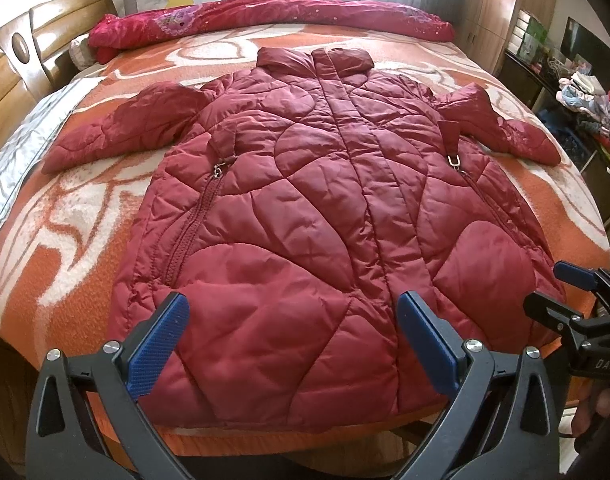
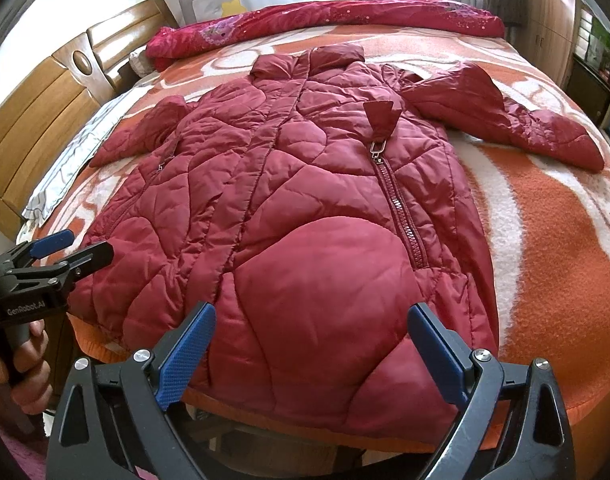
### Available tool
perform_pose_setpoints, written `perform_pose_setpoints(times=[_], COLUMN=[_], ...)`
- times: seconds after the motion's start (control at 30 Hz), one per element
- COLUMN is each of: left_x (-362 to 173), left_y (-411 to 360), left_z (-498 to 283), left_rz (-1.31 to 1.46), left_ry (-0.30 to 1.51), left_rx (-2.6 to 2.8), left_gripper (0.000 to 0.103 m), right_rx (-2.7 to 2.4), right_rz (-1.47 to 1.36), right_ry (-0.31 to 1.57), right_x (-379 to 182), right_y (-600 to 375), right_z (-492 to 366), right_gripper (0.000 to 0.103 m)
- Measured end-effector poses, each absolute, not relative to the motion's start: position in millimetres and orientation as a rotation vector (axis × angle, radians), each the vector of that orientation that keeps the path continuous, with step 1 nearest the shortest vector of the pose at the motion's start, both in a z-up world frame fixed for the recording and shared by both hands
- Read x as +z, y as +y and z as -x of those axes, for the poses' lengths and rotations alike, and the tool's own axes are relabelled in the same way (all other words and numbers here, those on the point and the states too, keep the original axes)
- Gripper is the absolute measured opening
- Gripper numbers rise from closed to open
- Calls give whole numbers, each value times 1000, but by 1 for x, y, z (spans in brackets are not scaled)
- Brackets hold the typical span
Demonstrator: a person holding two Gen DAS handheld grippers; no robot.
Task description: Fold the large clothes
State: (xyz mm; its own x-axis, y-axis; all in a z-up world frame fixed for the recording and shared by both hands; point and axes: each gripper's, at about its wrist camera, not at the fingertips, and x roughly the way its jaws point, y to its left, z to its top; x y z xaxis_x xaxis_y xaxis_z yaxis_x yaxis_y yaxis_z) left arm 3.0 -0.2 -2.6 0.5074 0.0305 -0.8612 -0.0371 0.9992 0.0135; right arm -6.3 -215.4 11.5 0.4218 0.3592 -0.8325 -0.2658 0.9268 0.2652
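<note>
Left wrist view: left gripper (image 1: 293,340) and right gripper (image 2: 311,350), jaws wide and empty, are hovering at the bed's (image 1: 85,240) near edge; the jacket (image 1: 325,220) is lying unfolded, awaiting a hem grasp.

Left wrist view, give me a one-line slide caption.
Open left hand-held gripper poised above the hem of a red quilted coat spread flat on an orange-and-white blanket.

You see a dark red quilted coat (image 1: 305,216) with curved stitch lines and silver zipper pulls, lying on an orange blanket (image 1: 85,216) patterned with cream swirls. Beyond it lies a crimson quilt (image 1: 265,16) with purple floral print. Your left gripper (image 1: 293,344) and right gripper (image 2: 311,352) are black with blue pads. The headboard (image 1: 29,52) is honey-brown wood.
</note>
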Motion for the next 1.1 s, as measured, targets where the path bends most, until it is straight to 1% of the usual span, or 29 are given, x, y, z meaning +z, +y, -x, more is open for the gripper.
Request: perform_pose_setpoints(times=[0.37, 0.9, 1.1], left_x=[-3, -8, -9], left_y=[-1, -2, -1], left_z=[-2, -2, -7], left_rz=[11, 37, 11], left_ry=[1006, 1009, 958], left_rx=[38, 13, 21], left_gripper=[103, 103, 103], right_rx=[394, 396, 378], right_rz=[-98, -125, -157], right_ry=[1065, 1064, 1046], right_x=[11, 12, 12], right_y=[-215, -215, -230], right_z=[6, 1, -7], right_gripper=[97, 97, 97])
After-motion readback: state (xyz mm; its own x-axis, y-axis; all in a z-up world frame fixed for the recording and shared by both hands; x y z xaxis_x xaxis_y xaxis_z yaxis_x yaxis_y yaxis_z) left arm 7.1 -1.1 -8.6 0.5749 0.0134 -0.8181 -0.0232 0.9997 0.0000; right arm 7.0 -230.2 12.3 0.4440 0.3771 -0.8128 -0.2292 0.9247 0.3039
